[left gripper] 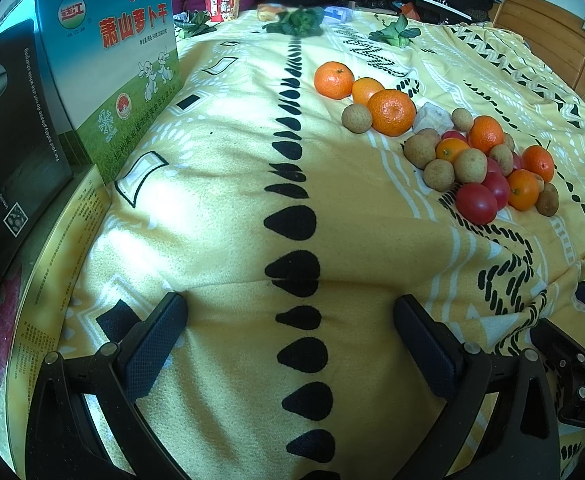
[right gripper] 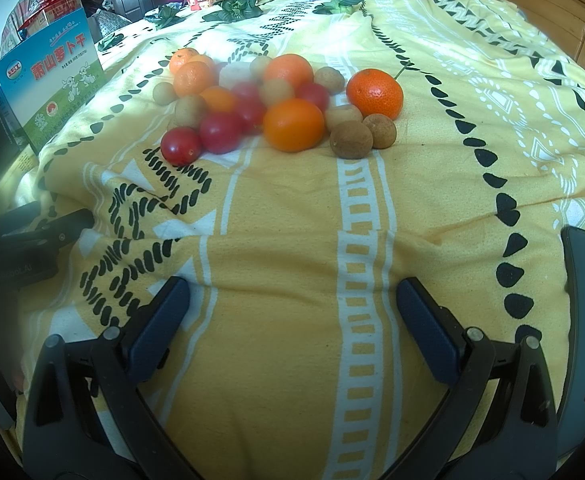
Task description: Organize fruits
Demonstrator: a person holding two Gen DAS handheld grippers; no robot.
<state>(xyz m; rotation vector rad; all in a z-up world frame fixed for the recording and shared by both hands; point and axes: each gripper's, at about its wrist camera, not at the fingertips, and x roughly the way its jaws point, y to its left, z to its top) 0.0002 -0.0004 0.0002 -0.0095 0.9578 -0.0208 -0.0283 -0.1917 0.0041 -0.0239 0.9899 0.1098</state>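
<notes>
Across the yellow patterned blanket (left gripper: 220, 208) I have both tools low and level, neither one near the fruit yet. On my left gripper (left gripper: 290, 332) the two dark padded fingers (left gripper: 152, 344) are spread wide, nothing between them but the black teardrop print of the cloth, and I can't tell whether the tips touch the fabric. My right gripper (right gripper: 292, 316) is spread just as wide and holds nothing, its fingers (right gripper: 428, 328) framing a white ladder stripe.

From the right wrist view the fruit pile (right gripper: 252, 104) sits ahead and a little left: small red tomatoes (right gripper: 180, 145) at the near-left edge, a kumquat-like orange fruit (right gripper: 293, 124) in front, two brown longans (right gripper: 351, 139) touching each other just right of it, and a stemmed mandarin (right gripper: 375, 93) behind them. Three more mandarins (left gripper: 392, 112) lie in a row at the pile's far-left end in the left wrist view.

Beside the blanket's left edge stands a blue-and-green printed box (left gripper: 120, 64), upright.
</notes>
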